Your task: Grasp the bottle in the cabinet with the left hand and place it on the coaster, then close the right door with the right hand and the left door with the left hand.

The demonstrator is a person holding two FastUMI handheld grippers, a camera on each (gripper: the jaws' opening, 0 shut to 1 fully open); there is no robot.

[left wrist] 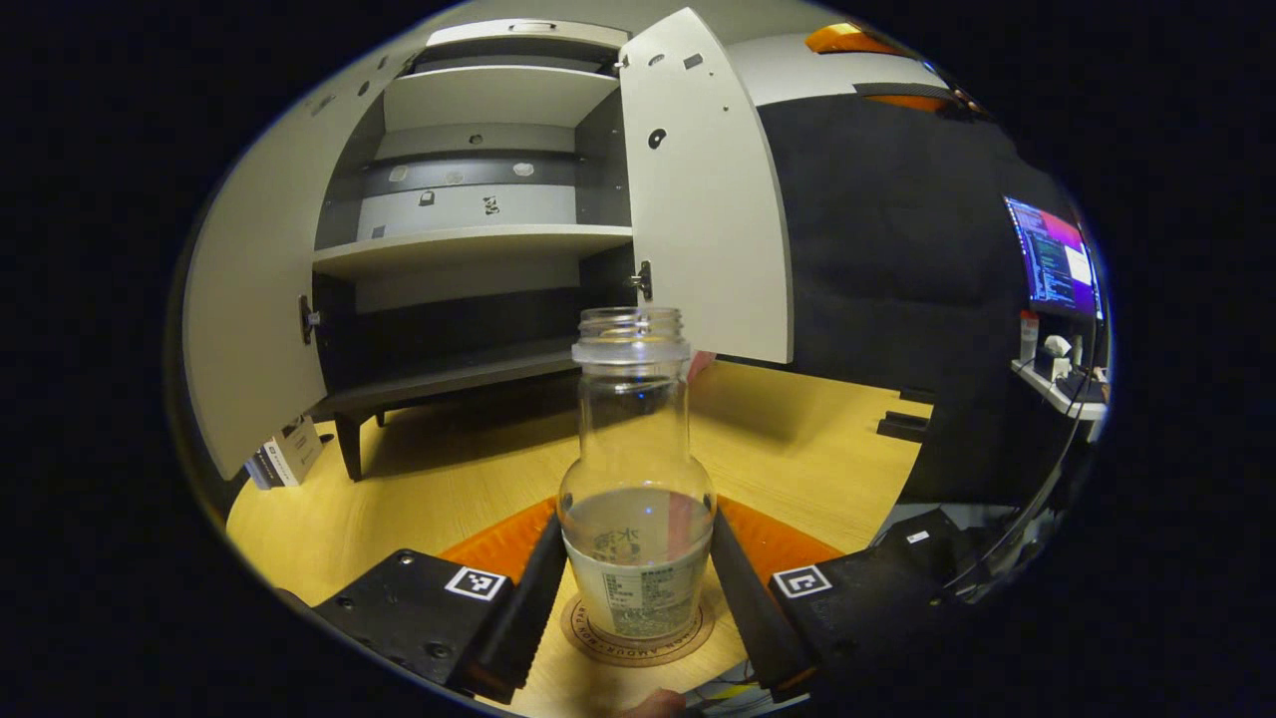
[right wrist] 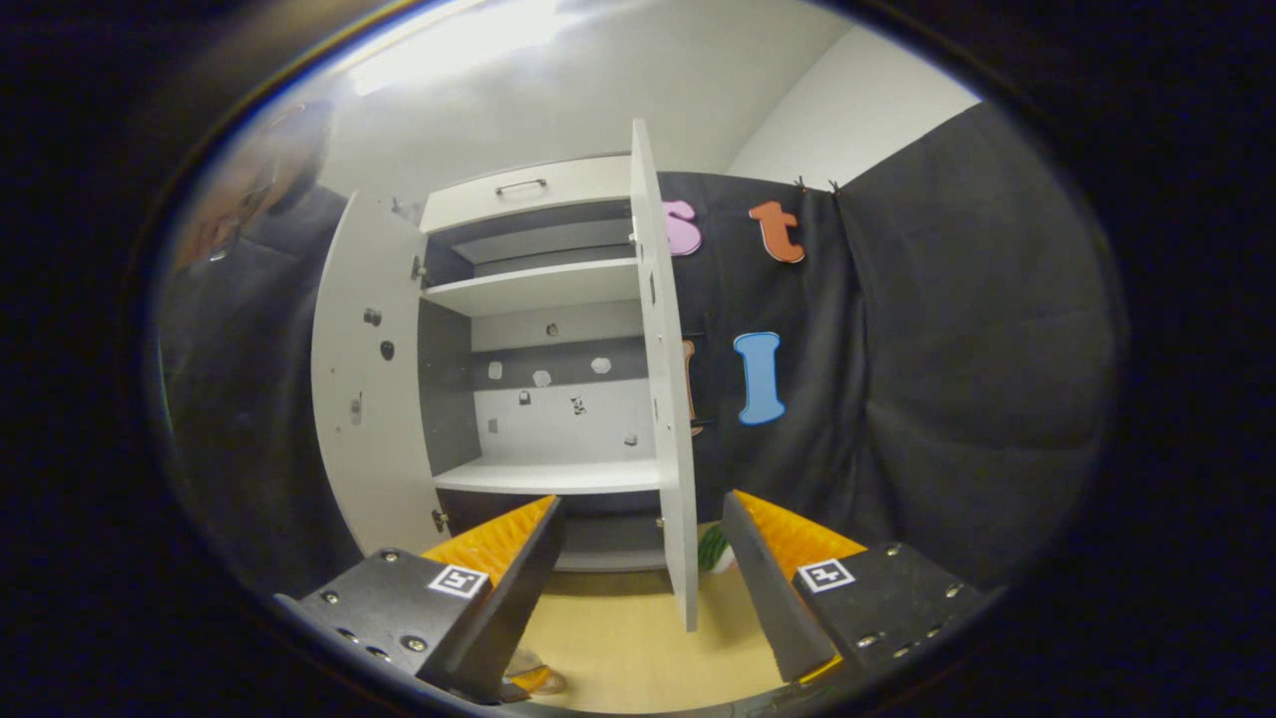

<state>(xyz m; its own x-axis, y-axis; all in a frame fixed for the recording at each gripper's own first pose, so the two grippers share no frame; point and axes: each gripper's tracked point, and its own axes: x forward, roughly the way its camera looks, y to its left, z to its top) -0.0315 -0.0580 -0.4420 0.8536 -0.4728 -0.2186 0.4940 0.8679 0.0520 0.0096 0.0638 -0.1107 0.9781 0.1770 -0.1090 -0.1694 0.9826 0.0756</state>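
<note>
- The bottle (left wrist: 636, 479) stood upright on the round coaster (left wrist: 638, 630) on the wooden table (left wrist: 419, 499), out in front of the cabinet (left wrist: 478, 239) — so the carry out of the cabinet looked done, and the placing all but done.
- The left gripper (left wrist: 636, 588) bracketed the bottle's lower body, its fingers (left wrist: 523, 598) hard against the label on either side; whether they pressed or had just let go could not be told from the left gripper view.
- Both doors stood wide open: the right door (right wrist: 663, 389) swung out on the cabinet's right side, the left door (right wrist: 364, 419) on its left, the shelves between them bare.
- The right gripper (right wrist: 638, 578) was spread wide and held nothing — it pointed at the cabinet with the right door's edge running down between its fingers.
- Left to do, by my reading: free the bottle, then shut the right door, then the left.
</note>
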